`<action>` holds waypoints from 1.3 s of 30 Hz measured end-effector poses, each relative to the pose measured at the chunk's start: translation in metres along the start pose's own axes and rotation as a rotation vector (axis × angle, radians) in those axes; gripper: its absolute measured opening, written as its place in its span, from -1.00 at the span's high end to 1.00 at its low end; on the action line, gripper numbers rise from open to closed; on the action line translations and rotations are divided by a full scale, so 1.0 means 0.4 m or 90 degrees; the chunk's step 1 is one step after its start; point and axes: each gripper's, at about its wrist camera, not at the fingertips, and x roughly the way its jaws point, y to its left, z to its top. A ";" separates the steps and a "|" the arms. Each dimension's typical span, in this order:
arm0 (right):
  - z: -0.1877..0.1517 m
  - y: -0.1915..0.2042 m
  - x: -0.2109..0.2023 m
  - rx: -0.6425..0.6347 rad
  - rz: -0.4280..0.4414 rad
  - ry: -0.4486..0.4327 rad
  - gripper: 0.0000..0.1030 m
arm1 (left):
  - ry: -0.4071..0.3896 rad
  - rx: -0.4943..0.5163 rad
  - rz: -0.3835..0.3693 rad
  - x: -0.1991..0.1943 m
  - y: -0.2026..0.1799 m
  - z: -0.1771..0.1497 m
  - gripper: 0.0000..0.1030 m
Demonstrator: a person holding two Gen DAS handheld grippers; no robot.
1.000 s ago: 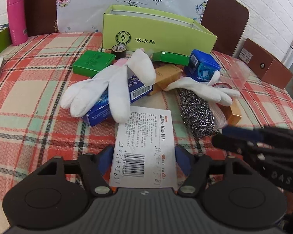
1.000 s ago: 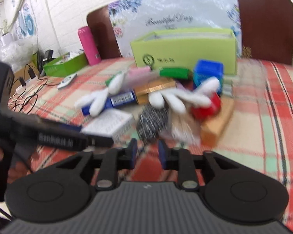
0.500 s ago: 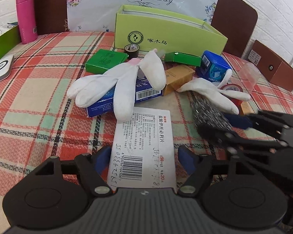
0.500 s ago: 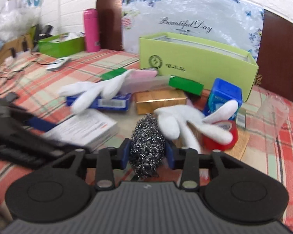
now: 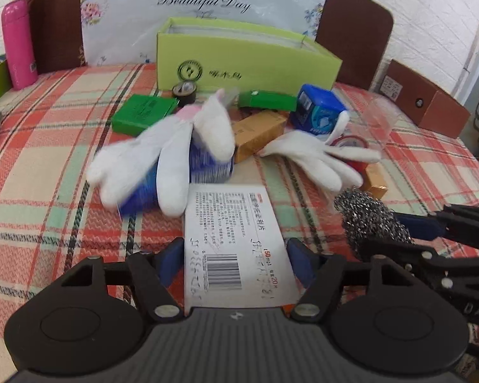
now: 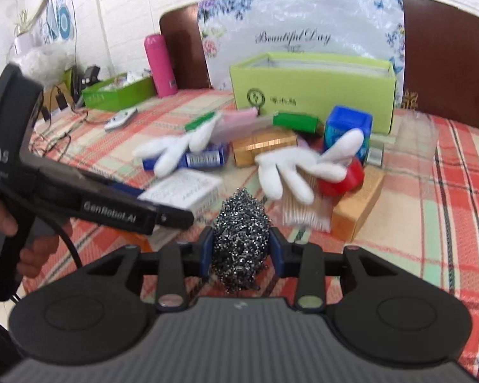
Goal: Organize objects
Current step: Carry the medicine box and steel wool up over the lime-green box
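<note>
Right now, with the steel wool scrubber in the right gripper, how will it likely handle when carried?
The steel wool scrubber looks springy: the right gripper pinches its sides, and it bulges above the fingers. Its open wire mesh suggests it is light. The rough coils probably catch on the pads, so slipping seems unlikely.

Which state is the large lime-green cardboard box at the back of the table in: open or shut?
Open. The lime-green cardboard box has no lid on top; its inner walls show. Contents cannot be seen.

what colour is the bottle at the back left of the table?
Pink bottle, plain with a small label; clearest in the left wrist view.
</note>
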 end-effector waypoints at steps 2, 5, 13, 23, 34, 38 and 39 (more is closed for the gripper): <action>0.015 -0.005 -0.013 0.000 0.003 -0.015 0.31 | -0.020 0.007 -0.012 -0.027 -0.004 0.015 -0.39; 0.043 -0.017 -0.031 0.005 0.002 -0.044 0.31 | -0.056 0.026 -0.018 -0.065 -0.010 0.054 0.44; 0.098 -0.052 -0.058 0.021 -0.020 -0.098 0.31 | -0.062 0.063 -0.017 -0.075 -0.014 0.104 0.22; 0.049 -0.074 -0.024 0.075 -0.019 -0.051 0.31 | -0.024 0.122 -0.068 -0.059 -0.021 0.035 -0.63; 0.039 -0.072 -0.021 0.089 -0.014 -0.047 0.30 | 0.009 0.162 -0.068 -0.049 -0.049 0.015 -0.02; 0.036 -0.075 -0.023 0.096 -0.020 -0.047 0.30 | 0.051 0.149 -0.101 -0.018 -0.050 -0.005 -0.25; 0.035 -0.077 -0.022 0.098 -0.022 -0.046 0.30 | 0.052 0.148 -0.100 -0.015 -0.056 -0.010 -0.26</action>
